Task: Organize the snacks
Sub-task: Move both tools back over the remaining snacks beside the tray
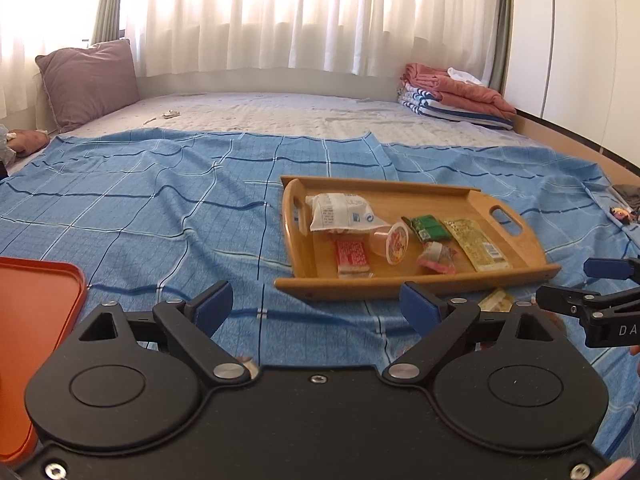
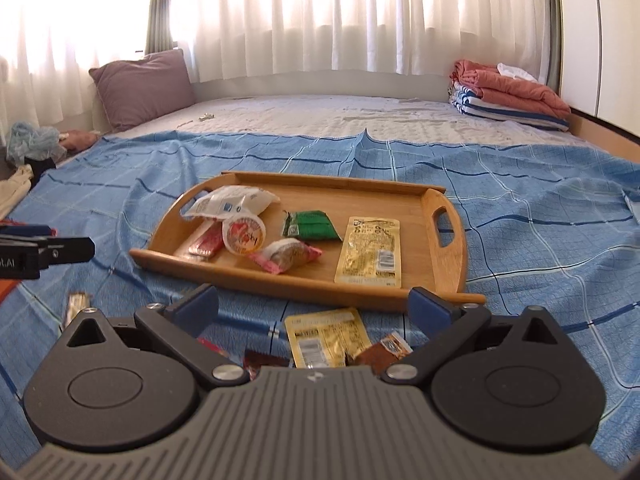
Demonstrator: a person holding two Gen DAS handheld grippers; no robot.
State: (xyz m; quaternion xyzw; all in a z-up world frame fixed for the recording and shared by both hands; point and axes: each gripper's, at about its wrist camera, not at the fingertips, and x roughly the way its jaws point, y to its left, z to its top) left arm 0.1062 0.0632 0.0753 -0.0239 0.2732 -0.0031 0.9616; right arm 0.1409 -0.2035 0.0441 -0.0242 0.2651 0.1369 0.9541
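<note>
A wooden tray (image 1: 360, 291) (image 2: 384, 200) lies on the blue checked blanket. It holds a white packet (image 2: 232, 202), a round jelly cup (image 2: 244, 234), a red bar (image 2: 206, 240), a green packet (image 2: 310, 224), a yellow packet (image 2: 370, 250) and a pink-wrapped snack (image 2: 286, 256). Loose on the blanket near the tray's front rim are another yellow packet (image 2: 326, 336), a brown wrapper (image 2: 384, 352) and a pale bar (image 2: 76, 306). My left gripper (image 1: 318, 304) is open and empty, left of the tray. My right gripper (image 2: 314, 306) stands open over the loose yellow packet, pads clear of it.
An orange tray (image 1: 36, 320) lies at the near left of the bed. A purple pillow (image 1: 90, 80) leans at the far left, and folded blankets (image 1: 452, 96) are stacked at the far right. The bed's wooden edge (image 1: 580, 140) runs along the right.
</note>
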